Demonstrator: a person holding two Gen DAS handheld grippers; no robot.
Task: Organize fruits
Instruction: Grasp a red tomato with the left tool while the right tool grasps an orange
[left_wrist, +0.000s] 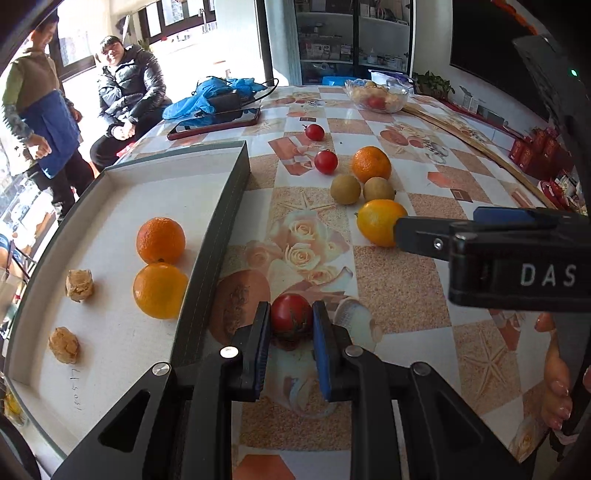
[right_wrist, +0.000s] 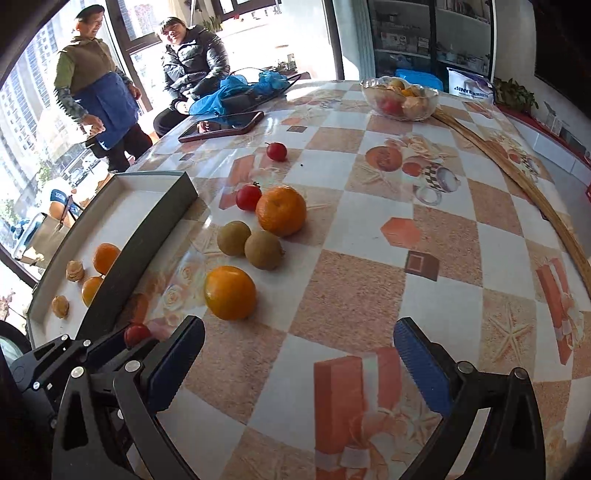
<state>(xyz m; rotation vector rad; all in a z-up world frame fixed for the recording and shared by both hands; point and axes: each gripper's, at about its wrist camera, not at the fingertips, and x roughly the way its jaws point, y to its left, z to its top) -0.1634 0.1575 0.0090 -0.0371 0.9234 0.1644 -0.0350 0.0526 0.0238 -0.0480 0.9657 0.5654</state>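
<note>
between the left tongs (left_wrist: 291, 325), a glossy red tomato (left_wrist: 291, 318).

Daylight floods in from the windows (right_wrist: 155, 33) past the tabletop's (right_wrist: 369, 288) far left corner, and I see them blown out to near white in both views. The glossy tabletop throws a pale sheen along its left edge beside the tray (left_wrist: 122, 332). Fruit casts short, soft shadows. The cabinet (left_wrist: 354, 37) behind the far edge sits dimmer. My fisheye lenses bend the tabletop's edges into curves, with black vignetting in the corners. Focus stays fairly sharp throughout; I see no motion blur.
</note>
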